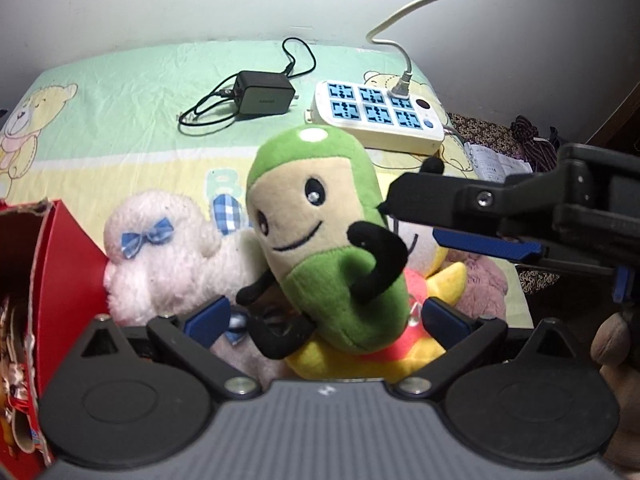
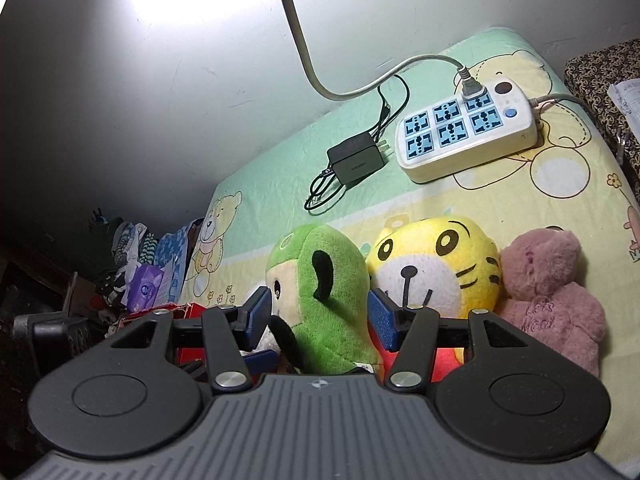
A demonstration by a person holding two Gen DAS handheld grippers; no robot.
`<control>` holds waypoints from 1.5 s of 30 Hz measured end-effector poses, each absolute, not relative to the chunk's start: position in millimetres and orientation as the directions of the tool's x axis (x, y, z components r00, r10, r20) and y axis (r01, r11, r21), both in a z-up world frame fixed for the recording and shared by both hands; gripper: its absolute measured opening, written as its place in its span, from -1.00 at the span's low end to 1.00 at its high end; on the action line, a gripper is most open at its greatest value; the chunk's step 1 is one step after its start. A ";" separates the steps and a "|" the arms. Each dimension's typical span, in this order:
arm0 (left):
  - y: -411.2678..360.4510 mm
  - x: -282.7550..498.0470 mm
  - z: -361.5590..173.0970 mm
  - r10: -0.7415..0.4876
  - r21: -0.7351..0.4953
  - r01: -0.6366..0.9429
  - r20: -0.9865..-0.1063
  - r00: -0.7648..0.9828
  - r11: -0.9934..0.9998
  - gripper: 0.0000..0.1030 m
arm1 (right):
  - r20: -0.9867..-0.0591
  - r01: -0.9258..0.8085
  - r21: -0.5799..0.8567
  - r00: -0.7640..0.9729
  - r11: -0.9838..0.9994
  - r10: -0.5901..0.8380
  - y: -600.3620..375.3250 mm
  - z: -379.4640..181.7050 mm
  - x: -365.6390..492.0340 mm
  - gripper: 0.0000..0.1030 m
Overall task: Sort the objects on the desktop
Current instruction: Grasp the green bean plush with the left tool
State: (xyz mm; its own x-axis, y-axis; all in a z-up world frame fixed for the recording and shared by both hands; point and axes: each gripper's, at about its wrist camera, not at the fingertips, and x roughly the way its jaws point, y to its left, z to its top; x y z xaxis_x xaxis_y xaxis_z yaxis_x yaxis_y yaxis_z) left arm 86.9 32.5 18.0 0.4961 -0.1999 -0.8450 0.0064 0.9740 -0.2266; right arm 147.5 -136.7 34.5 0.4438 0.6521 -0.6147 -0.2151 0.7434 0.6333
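A green plush toy (image 1: 320,208) with a beige face and black limbs stands tilted on top of a yellow tiger plush (image 2: 432,268). In the right wrist view my right gripper (image 2: 320,314) is shut on the green plush (image 2: 320,280), with both blue pads pressed against its sides. In the left wrist view the right gripper (image 1: 412,220) reaches in from the right. My left gripper (image 1: 326,318) is open, its pads standing wide apart on either side of the toy's lower end.
A white plush with a blue bow (image 1: 160,256) lies to the left and a pink bear (image 2: 552,296) to the right. A red box (image 1: 60,280) stands at the left. A power strip (image 2: 464,136) and a black charger (image 2: 356,160) lie farther back on the bear-print cloth (image 2: 560,200).
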 end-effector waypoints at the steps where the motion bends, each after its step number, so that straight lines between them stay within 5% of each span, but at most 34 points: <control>1: 33.4 89.8 15.5 -0.205 -0.234 0.003 -0.847 0.490 0.972 0.97 | -0.619 -0.216 0.632 0.438 0.745 0.652 -134.5 31.7 149.4 0.10; 8: 33.1 103.5 4.2 -0.239 -0.270 0.004 -0.845 0.478 0.963 0.74 | -0.610 -0.164 0.687 0.400 0.708 0.684 -136.2 9.8 164.7 0.09; 10: 31.9 105.7 2.5 -0.233 -0.262 0.007 -0.845 0.481 0.965 0.72 | -0.583 -0.156 0.724 0.383 0.672 0.716 -139.5 6.9 165.4 -0.10; 16: 29.5 102.2 6.8 -0.263 -0.281 0.037 -0.834 0.484 0.959 0.48 | -0.568 -0.158 0.739 0.376 0.655 0.732 -143.4 11.8 158.4 -0.15; 45: 14.7 -19.6 24.9 -0.306 -0.269 0.147 -0.820 0.484 0.952 0.40 | -0.631 -0.205 0.648 0.395 0.734 0.668 -146.2 34.0 30.4 -0.16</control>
State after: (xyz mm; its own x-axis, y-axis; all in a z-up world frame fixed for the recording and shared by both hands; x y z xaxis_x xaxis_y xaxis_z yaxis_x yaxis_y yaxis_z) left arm -19.6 14.7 24.9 0.4842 -0.3063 -0.8196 0.1468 0.9519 -0.2690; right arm 30.4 -146.2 34.0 0.3950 0.6676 -0.6311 -0.2054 0.7337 0.6476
